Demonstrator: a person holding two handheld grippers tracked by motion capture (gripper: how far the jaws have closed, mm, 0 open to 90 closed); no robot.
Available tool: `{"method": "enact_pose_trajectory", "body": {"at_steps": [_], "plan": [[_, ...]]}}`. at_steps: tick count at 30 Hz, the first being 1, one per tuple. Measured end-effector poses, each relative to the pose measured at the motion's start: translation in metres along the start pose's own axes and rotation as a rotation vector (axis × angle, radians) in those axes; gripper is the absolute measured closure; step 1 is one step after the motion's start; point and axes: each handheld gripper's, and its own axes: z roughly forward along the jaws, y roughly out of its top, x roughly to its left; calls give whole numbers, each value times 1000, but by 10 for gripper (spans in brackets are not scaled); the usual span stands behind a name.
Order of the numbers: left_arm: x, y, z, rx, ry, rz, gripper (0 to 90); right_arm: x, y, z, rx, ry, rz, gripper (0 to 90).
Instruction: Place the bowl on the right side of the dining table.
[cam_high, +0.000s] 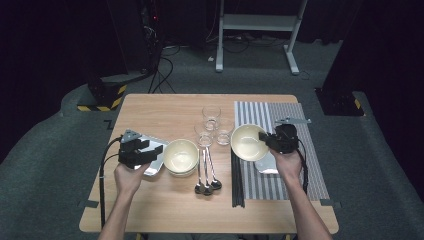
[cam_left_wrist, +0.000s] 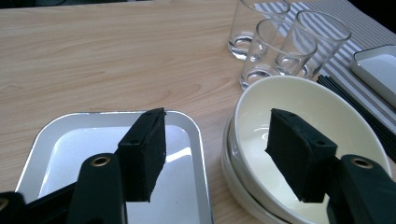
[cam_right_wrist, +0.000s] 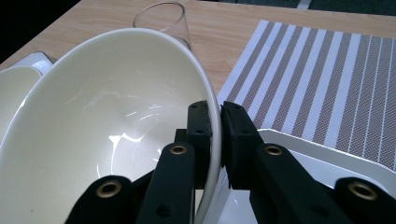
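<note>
My right gripper (cam_high: 264, 138) is shut on the rim of a cream bowl (cam_high: 247, 142), one jaw inside and one outside. It holds the bowl (cam_right_wrist: 107, 107) tilted over the left edge of the striped mat (cam_right_wrist: 327, 70), and the right gripper (cam_right_wrist: 218, 121) pinches the wall thinly. My left gripper (cam_high: 156, 150) is open with nothing between its jaws. In the left gripper view the left gripper (cam_left_wrist: 217, 137) has one jaw over a silver tray (cam_left_wrist: 60, 140) and the other over a stack of cream bowls (cam_left_wrist: 308, 98).
Three clear glasses (cam_high: 211, 116) stand behind the bowl stack (cam_high: 181, 156). Spoons (cam_high: 206, 175) and black chopsticks (cam_high: 236, 182) lie between the bowls. A white tray (cam_high: 267, 167) rests on the mat under my right hand.
</note>
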Motion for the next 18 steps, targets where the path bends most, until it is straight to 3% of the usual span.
{"method": "enact_pose_trajectory", "body": {"at_steps": [18], "plan": [[7, -12, -3, 10, 18, -15, 364, -12, -6, -5, -5, -17, 35, 823]]}}
